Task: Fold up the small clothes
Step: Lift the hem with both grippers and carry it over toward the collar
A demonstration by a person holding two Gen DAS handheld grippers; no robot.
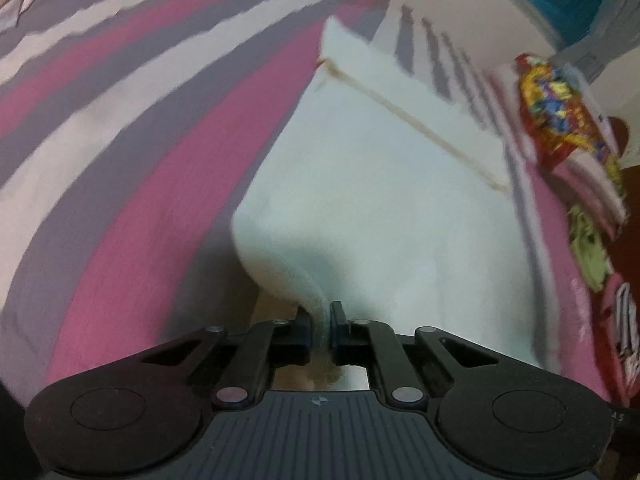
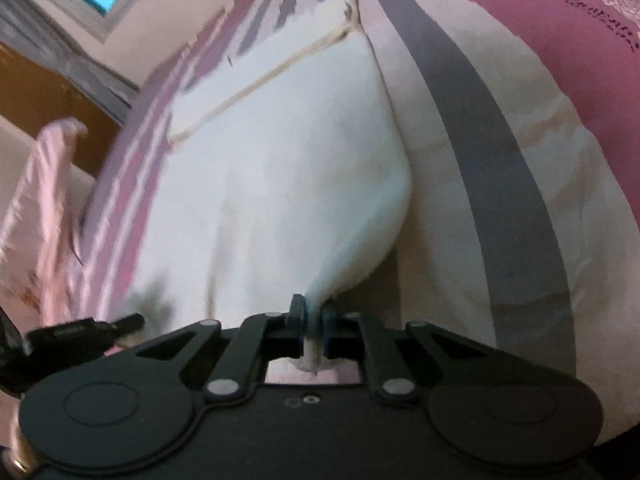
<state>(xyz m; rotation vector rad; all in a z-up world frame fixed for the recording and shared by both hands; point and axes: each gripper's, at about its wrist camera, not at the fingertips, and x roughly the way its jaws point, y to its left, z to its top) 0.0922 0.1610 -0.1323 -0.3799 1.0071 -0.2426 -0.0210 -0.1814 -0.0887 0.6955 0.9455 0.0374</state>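
Left wrist view: the left gripper (image 1: 320, 328) is clamped on a bunched near corner of a small white garment (image 1: 360, 184), which lies spread over a pink, grey and cream striped bedsheet (image 1: 120, 128). A tan seam line (image 1: 408, 116) crosses the garment's far end. Beyond the garment's right edge sits a stack of folded clothes (image 1: 560, 120) with a bright multicoloured print on top; whatever lettering it carries is too blurred to read, as is the white print on a pink item lower down that side.

Right wrist view: the right gripper (image 2: 311, 320) is pinched shut on the garment's (image 2: 280, 160) other near corner, the cloth rising in a taut ridge from the jaws. To the garment's left, the tip of the left gripper (image 2: 80, 334) shows low at the frame edge. To its right, past a broad grey stripe of the bedsheet (image 2: 480, 128), a maroon cloth (image 2: 500, 8) bears dark printed lettering and a pale figure, not legible here.

The step appears to be carrying the near edge over to the far one. Done well, both corners should probably travel together and level, keeping the edge stretched between them, and land squarely on the seam end before either grip lets go, lest the fold skew or sag in the middle.
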